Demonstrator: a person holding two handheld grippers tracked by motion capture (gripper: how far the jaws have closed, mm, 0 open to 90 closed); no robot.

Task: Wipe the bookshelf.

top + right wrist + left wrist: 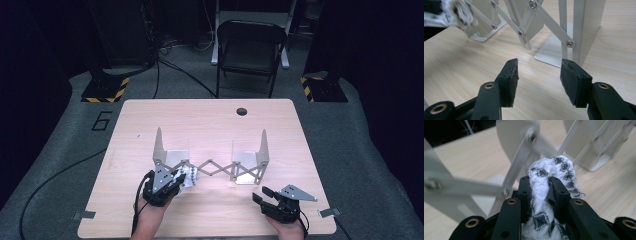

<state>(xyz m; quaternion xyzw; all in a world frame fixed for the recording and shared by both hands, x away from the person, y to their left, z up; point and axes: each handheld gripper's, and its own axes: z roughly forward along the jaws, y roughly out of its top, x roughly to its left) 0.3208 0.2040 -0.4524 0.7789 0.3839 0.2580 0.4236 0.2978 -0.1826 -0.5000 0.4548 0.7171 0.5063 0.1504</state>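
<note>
High view: your left gripper [176, 181] is clamped on one bunched white-and-black cloth [187, 177], held just in front of the metal rack [210, 161] near its left upright. That rack, with two uprights joined by a scissor lattice, stands across the wooden table [210, 120] between you and its far edge. Your right gripper [264, 195] rests near the front right corner, jaws wide with nothing between them. One folding chair [250, 47] sits beyond the table. Left gripper view: the blurred lattice hides the table behind the cloth [549, 182]
</note>
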